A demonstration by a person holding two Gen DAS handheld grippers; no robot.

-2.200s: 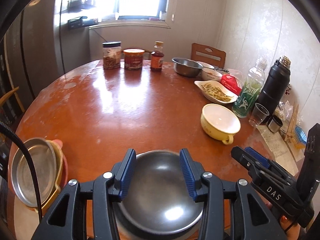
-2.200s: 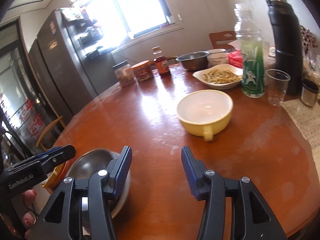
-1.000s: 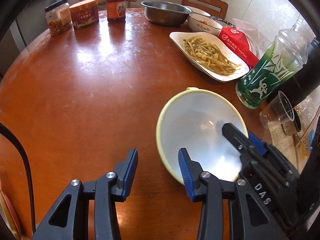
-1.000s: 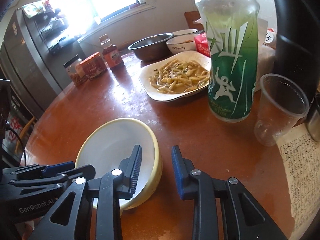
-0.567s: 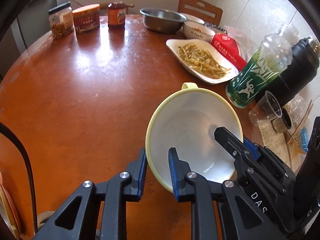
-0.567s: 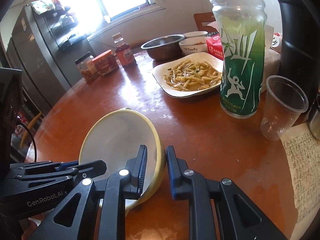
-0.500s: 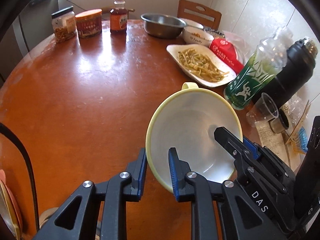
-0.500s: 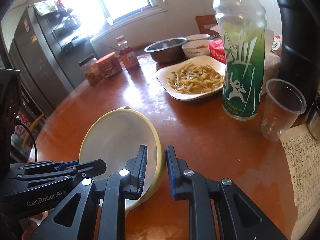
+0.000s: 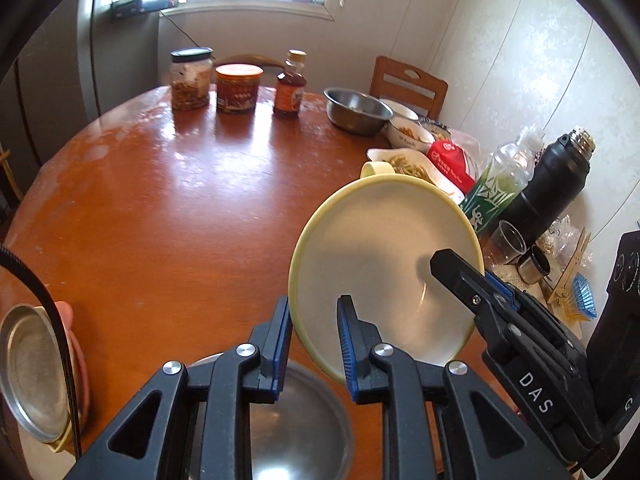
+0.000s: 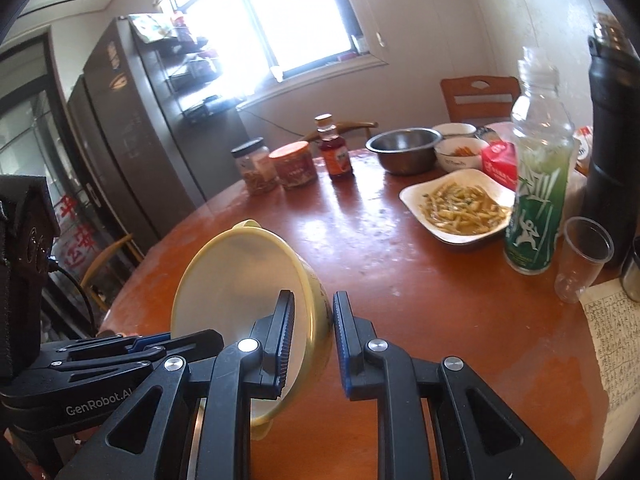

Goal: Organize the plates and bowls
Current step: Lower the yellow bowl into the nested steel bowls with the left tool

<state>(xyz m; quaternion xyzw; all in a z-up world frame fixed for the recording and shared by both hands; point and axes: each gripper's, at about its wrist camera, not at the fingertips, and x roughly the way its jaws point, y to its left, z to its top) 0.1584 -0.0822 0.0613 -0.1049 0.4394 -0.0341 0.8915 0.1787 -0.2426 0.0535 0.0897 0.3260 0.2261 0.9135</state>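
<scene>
A yellow bowl (image 9: 384,264) with a white inside and a small handle is held tilted in the air above the round wooden table (image 9: 168,200). My left gripper (image 9: 312,340) is shut on its near rim. My right gripper (image 10: 312,340) is shut on its opposite rim, and the bowl (image 10: 240,288) shows there too. A steel bowl (image 9: 288,420) sits on the table right below the left gripper. A stack of plates with a steel plate on top (image 9: 32,368) lies at the table's left edge.
At the back stand two jars (image 9: 192,78), a sauce bottle (image 9: 290,84), a steel basin (image 9: 358,110) and a small white bowl (image 9: 408,132). On the right are a plate of food (image 10: 460,204), a green bottle (image 10: 536,200), a black flask (image 10: 612,160) and a plastic cup (image 10: 584,256).
Both grippers closed on the yellow bowl's rim, lifted it off the table and carried it back toward the near edge, over the steel bowl.
</scene>
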